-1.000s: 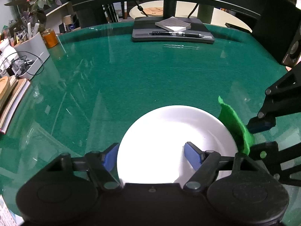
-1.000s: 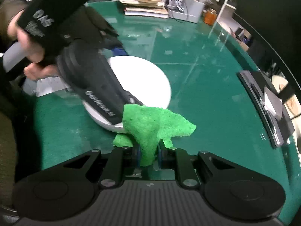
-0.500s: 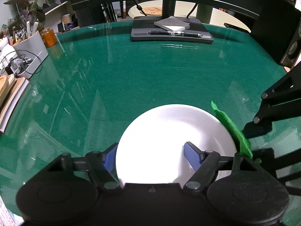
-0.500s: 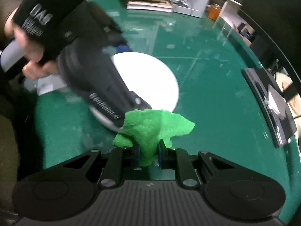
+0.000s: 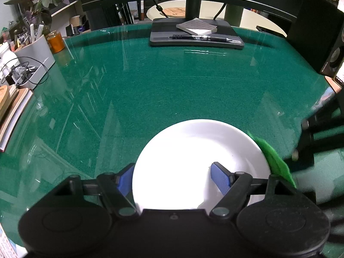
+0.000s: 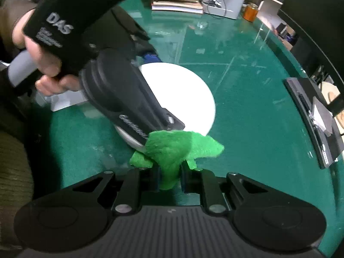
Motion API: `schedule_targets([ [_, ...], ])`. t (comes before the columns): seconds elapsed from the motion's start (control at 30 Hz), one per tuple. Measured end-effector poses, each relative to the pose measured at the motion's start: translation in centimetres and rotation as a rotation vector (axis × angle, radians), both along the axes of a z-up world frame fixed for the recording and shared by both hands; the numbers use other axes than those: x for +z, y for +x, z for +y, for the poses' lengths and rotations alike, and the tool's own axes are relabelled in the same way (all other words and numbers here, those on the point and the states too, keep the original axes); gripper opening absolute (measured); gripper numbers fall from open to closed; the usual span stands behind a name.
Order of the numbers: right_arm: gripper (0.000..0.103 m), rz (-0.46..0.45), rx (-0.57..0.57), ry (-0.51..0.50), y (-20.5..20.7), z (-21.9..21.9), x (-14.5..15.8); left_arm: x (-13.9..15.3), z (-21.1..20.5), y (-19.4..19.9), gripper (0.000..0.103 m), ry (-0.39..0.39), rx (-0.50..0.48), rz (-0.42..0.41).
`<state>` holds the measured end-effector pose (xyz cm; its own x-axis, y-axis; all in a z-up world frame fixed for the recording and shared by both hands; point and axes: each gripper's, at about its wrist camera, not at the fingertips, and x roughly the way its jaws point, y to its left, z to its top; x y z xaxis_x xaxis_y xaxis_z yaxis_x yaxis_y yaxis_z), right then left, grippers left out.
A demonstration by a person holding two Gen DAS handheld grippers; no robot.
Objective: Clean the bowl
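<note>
A white bowl point(image 5: 193, 167) point(image 6: 182, 90) sits on the green table mat. My left gripper point(image 5: 172, 180) hangs over its near side, open. One blue pad point(image 5: 124, 180) is outside the left rim and the other is over the inside. My right gripper point(image 6: 169, 172) point(image 5: 301, 139) is shut on a green cloth point(image 6: 178, 148). The cloth point(image 5: 275, 159) lies against the bowl's right rim. In the right wrist view the left gripper's body covers much of the bowl, and a hand point(image 6: 43, 64) holds its handle.
At the table's far edge a black monitor stand point(image 5: 196, 40) carries a notepad and a pen. A grey organiser point(image 5: 32, 58), an orange jar point(image 5: 55, 42) and stacked books point(image 5: 10, 111) line the left side. A speaker point(image 5: 331, 58) stands at the right.
The green cloth has slid a little along the bowl's right rim toward the near side, with the right gripper shifting slightly. The left gripper and the bowl have stayed put.
</note>
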<state>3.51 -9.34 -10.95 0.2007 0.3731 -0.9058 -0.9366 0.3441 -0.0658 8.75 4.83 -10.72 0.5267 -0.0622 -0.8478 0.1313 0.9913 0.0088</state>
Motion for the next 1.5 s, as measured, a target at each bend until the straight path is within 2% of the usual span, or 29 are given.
schedule_targets([
  [0.13, 0.017, 0.046, 0.040, 0.017, -0.6, 0.7, -0.2, 0.0, 0.0, 0.0, 0.075, 0.000, 0.001, 0.001],
  [0.37, 0.018, 0.002, -0.132, 0.017, 2.8, -0.4, 0.0, 0.0, 0.0, 0.0, 0.075, 0.001, -0.005, 0.004],
  [0.43, 0.018, 0.017, -0.105, 0.008, 2.4, -0.2, 0.0, 0.1, 0.0, 0.1, 0.075, 0.005, -0.017, 0.010],
  [0.57, 0.018, 0.072, -0.014, 0.009, 0.3, 1.0, -0.5, 0.2, 0.4, 0.8, 0.075, -0.002, -0.077, 0.044],
  [0.67, 0.018, 0.095, -0.010, 0.028, -0.4, 1.4, -0.5, 0.4, 0.8, 1.6, 0.079, 0.022, -0.132, 0.054],
  [0.77, 0.018, 0.109, -0.033, 0.048, -0.5, 1.5, -0.5, 0.7, 0.6, 2.3, 0.085, 0.125, -0.188, 0.006],
  [0.8, 0.018, 0.111, -0.039, 0.053, -0.5, 1.5, -0.5, 0.8, 0.6, 2.6, 0.086, 0.136, -0.215, -0.007],
  [0.87, 0.018, 0.125, -0.047, 0.071, -0.8, 1.7, -0.6, 0.9, 0.6, 3.3, 0.090, 0.114, -0.262, 0.001],
  [0.93, 0.018, 0.136, -0.057, 0.086, -1.0, 2.0, -0.7, 0.7, 0.6, 3.9, 0.090, 0.088, -0.298, 0.029],
  [1.0, 0.018, 0.149, -0.072, 0.105, -1.2, 2.2, -0.7, 0.3, 0.7, 4.6, 0.077, 0.047, -0.312, 0.100],
  [1.03, 0.018, 0.156, -0.088, 0.118, -1.1, 2.1, -0.7, 0.4, 0.8, 4.7, 0.059, 0.026, -0.315, 0.116],
  [1.07, 0.018, 0.160, -0.110, 0.131, -0.8, 2.1, -0.8, 0.5, 0.8, 4.7, 0.048, 0.011, -0.320, 0.118],
  [1.1, 0.018, 0.159, -0.133, 0.139, -0.5, 2.0, -0.7, 0.6, 0.9, 4.7, 0.043, -0.004, -0.325, 0.119],
  [1.2, 0.018, 0.145, -0.185, 0.142, 0.3, 1.7, -0.6, 0.6, 1.1, 4.3, 0.036, 0.000, -0.302, 0.099],
  [1.33, 0.018, 0.108, -0.261, 0.130, 2.0, 0.6, -0.5, 0.3, 2.2, 3.6, 0.025, -0.055, -0.171, 0.109],
  [1.5, 0.018, 0.083, -0.342, 0.104, 3.4, -0.4, -0.6, -0.1, 3.1, 2.6, 0.023, -0.137, -0.057, 0.126],
])
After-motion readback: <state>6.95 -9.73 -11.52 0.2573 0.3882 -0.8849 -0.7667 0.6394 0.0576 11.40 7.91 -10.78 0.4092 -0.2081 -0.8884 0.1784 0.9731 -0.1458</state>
